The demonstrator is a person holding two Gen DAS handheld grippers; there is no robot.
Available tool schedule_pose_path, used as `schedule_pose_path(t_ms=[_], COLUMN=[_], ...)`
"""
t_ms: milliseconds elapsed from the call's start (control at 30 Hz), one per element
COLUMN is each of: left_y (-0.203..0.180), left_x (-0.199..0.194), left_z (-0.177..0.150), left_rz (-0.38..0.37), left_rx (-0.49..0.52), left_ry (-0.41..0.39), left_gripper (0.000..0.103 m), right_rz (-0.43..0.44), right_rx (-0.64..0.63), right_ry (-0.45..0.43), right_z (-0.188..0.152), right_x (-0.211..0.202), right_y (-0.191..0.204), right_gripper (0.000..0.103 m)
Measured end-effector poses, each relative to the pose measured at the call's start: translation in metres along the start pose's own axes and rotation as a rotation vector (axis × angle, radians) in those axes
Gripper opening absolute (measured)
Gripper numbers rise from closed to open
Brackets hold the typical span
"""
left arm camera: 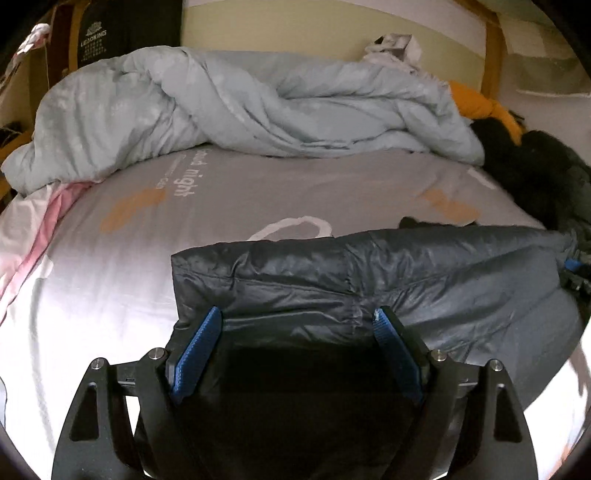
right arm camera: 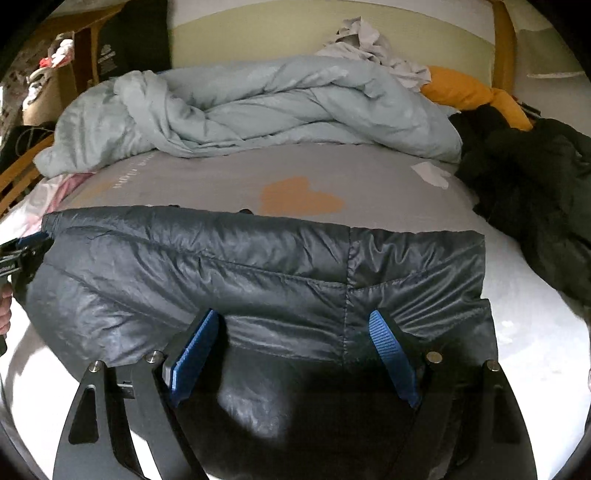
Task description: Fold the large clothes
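A dark navy puffer jacket (left arm camera: pixel 369 280) lies folded on the grey bed sheet (left arm camera: pixel 258 192); it also fills the middle of the right wrist view (right arm camera: pixel 258 273). My left gripper (left arm camera: pixel 297 321) is open, its blue pads (left arm camera: pixel 199 350) spread wide over the jacket's near left part. My right gripper (right arm camera: pixel 295 325) is open too, pads (right arm camera: pixel 391 350) spread over the jacket's near right part. Neither holds cloth. The left gripper also shows at the left edge of the right wrist view (right arm camera: pixel 18 254), by the jacket's left end.
A crumpled light-blue duvet (left arm camera: pixel 240 107) lies across the back of the bed. A pile of black clothes (right arm camera: pixel 532 184) and an orange garment (right arm camera: pixel 469 92) sit at the right. Pink-white cloth (left arm camera: pixel 33 229) hangs at the left edge. The headboard (left arm camera: pixel 295 26) stands behind.
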State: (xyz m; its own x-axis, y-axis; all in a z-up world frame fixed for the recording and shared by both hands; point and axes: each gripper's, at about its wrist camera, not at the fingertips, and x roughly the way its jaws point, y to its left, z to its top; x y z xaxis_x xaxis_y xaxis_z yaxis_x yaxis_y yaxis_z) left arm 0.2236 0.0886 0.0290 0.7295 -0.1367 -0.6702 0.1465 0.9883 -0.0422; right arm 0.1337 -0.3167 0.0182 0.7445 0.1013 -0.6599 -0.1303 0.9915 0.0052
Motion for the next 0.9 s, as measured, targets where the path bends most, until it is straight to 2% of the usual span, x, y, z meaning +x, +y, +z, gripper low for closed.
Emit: schedule_pose_path(t_ms=[233, 400, 533, 600, 700, 900], left_y=[-0.006, -0.003, 0.000, 0.002, 0.003, 0.002], left_x=[0.016, 0.023, 0.026, 0.029, 0.034, 0.037], left_z=[-0.006, -0.009, -0.009, -0.011, -0.016, -0.020], left_rz=[0.058, 0.069, 0.072, 0.072, 0.076, 0.091], left_rx=[0.009, 0.012, -0.011, -0.034, -0.039, -0.039], left_ry=[0.028, 0.039, 0.038, 0.031, 0.023, 0.010], left_gripper=[0.085, 0.086, 0.093, 0.095, 0.096, 0.097], right_rz=[0.000, -0.045, -0.041, -0.085, -0.105, -0.072], right_rx=[0.047, 0.103, 0.149, 0.171, 0.150, 0.162], right_ry=[0.025, -0.043, 0.014, 0.023, 0.034, 0.092], right_z=[0.001, 0.005, 0.000, -0.006, -0.010, -0.011], right_x=[0.021, -0.003, 0.011, 0.020, 0.029, 0.047], right_y=[-0.005, -0.016, -0.034, -0.038, -0.034, -0.040], right_gripper=[0.086, 0.086, 0.086, 0.086, 0.086, 0.090])
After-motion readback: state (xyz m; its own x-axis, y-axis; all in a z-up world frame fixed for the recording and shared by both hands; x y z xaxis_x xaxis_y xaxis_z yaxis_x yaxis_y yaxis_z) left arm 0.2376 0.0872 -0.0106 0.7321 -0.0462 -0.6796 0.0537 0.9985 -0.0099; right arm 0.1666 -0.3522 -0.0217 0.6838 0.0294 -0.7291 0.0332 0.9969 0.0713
